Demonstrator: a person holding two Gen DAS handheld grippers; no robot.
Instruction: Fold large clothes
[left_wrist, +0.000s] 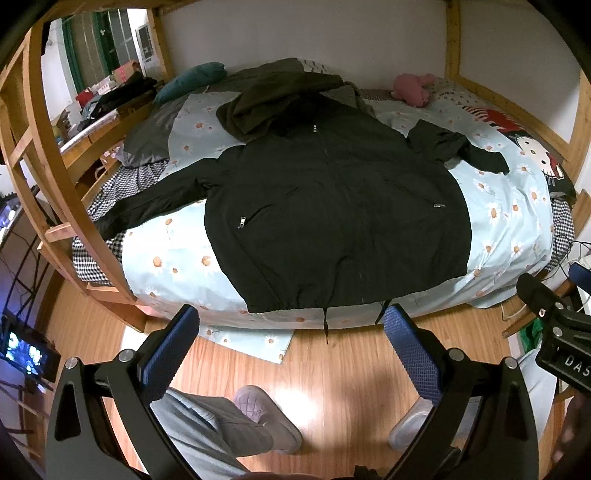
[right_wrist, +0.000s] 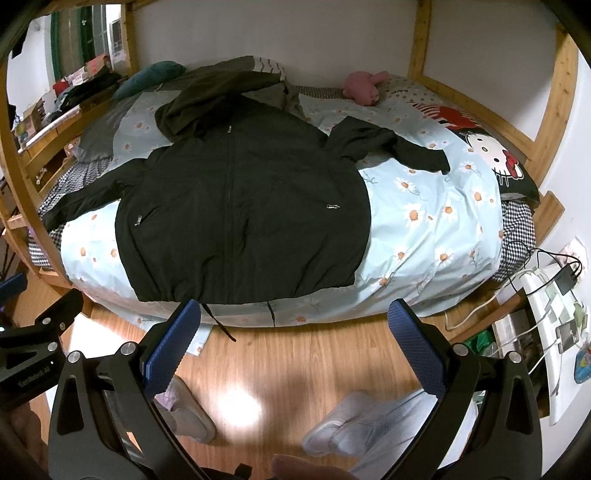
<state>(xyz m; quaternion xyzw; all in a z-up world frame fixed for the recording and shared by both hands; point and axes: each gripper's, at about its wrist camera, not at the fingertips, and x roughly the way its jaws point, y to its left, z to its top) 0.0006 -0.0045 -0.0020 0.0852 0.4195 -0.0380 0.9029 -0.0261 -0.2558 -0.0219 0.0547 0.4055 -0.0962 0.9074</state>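
A black jacket (left_wrist: 332, 206) of smooth, faintly crinkled fabric lies front-up and zipped on the bed (left_wrist: 509, 229), spread flat ahead of both pairs of jaws, its gathered hem at the mattress edge nearest them and two thin drawcords (left_wrist: 326, 325) dangling over that edge. One sleeve stretches straight out beyond the left jaws' outer side; the other is bent and bunched on the opposite side. Small metal zip pulls glint at each pocket. At the collar end, farthest from the jaws, an olive garment (left_wrist: 266, 99) lies rumpled, possibly overlapping the hood, though the dark cloth makes that hard to judge. The bedding is pale blue cotton printed with daisies, over a black-and-white checked sheet, inside a pale wooden frame. The left gripper (left_wrist: 291, 332) and right gripper (right_wrist: 295, 328) both hang above the glossy wood-plank floor (left_wrist: 332, 387), short of the bed, their blue knurled pads spread wide apart, holding and touching nothing.
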